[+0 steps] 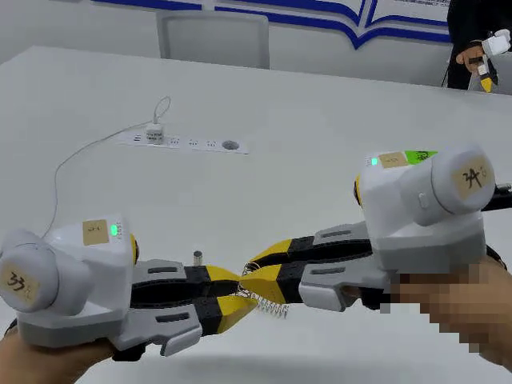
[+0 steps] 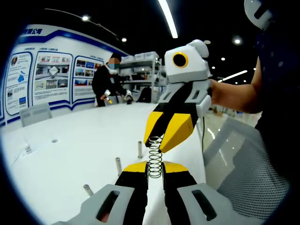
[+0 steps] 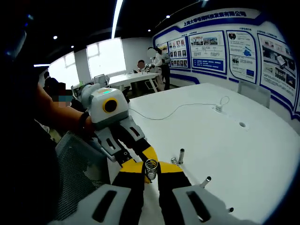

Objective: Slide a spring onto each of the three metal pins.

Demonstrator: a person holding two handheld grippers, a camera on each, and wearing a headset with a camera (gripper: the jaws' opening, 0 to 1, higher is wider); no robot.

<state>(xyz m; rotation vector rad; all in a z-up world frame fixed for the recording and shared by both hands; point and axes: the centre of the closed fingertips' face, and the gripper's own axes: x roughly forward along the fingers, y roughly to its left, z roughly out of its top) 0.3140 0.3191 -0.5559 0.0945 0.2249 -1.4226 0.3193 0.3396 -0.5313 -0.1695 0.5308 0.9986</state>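
Note:
A small metal spring [image 2: 154, 157] hangs in the air between the two grippers, which meet tip to tip. My left gripper [image 2: 155, 168] has its yellow tips closed on the spring's near end. My right gripper [image 2: 161, 139] reaches in from above and pinches the far end. In the right gripper view the spring [image 3: 150, 167] shows end-on between the right gripper [image 3: 150, 168] tips, with the left gripper [image 3: 140, 157] facing it. Three upright metal pins [image 2: 139, 149] [image 2: 118, 165] [image 2: 87, 189] stand bare on the white table. One pin [image 1: 198, 258] sits just behind the meeting tips [image 1: 244, 286].
Loose springs [image 1: 270, 306] lie on the table under the right gripper, beside a pin [image 3: 181, 155]. A power strip [image 1: 192, 144] with a charger and cable lies farther back. A chair [image 1: 212, 36] stands at the far edge. People stand in the background.

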